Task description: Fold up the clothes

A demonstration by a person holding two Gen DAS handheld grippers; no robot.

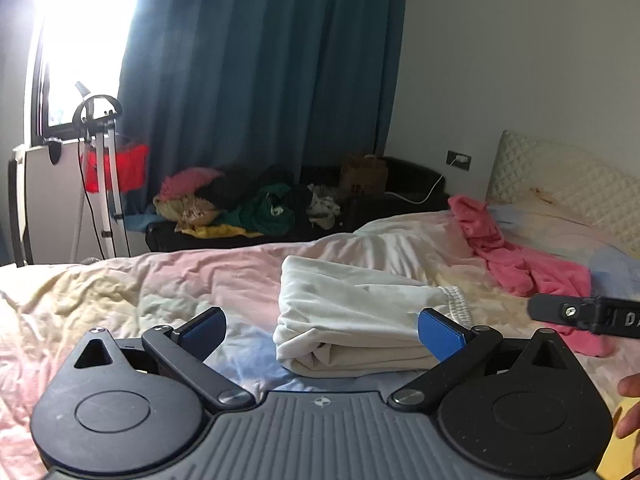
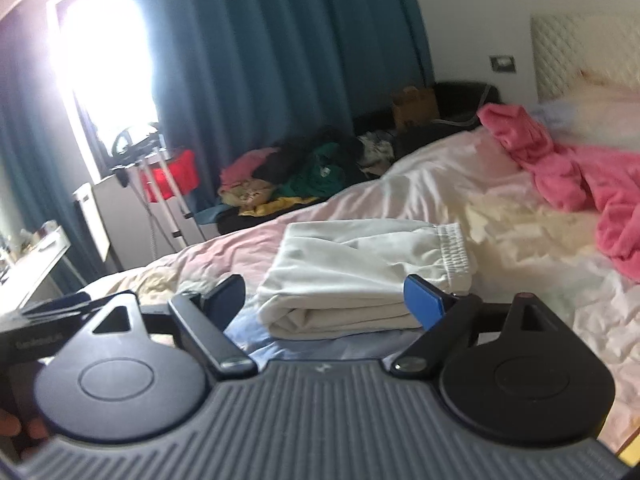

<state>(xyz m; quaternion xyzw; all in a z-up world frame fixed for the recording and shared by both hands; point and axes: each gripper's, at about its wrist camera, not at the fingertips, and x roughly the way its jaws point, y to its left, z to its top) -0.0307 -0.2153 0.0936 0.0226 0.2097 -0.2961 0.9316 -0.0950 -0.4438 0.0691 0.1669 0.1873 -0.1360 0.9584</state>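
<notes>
Left wrist view: my left gripper (image 1: pixel 322 330) fills the lower frame, its blue pads (image 1: pixel 440 334) spread wide with nothing clamped. The folded white trousers (image 1: pixel 360 316) lie at centre on the bed (image 1: pixel 120 288), beyond the fingertips and untouched, elastic waistband to the right. My right gripper (image 1: pixel 580 314) enters at the right edge; a hand (image 1: pixel 630 408) shows at lower right. A pink garment (image 1: pixel 520 256) lies crumpled at right, near the headboard (image 1: pixel 560 176).

Right wrist view: my right gripper (image 2: pixel 324 304) also stands apart and empty, the trousers (image 2: pixel 360 276) again at centre past the pads (image 2: pixel 422 304). Pink garment (image 2: pixel 580 172) at upper right. A clothes pile (image 2: pixel 304 176) sits at mid-frame below the teal curtain (image 2: pixel 280 40); the window (image 2: pixel 104 60) is at upper left.
</notes>
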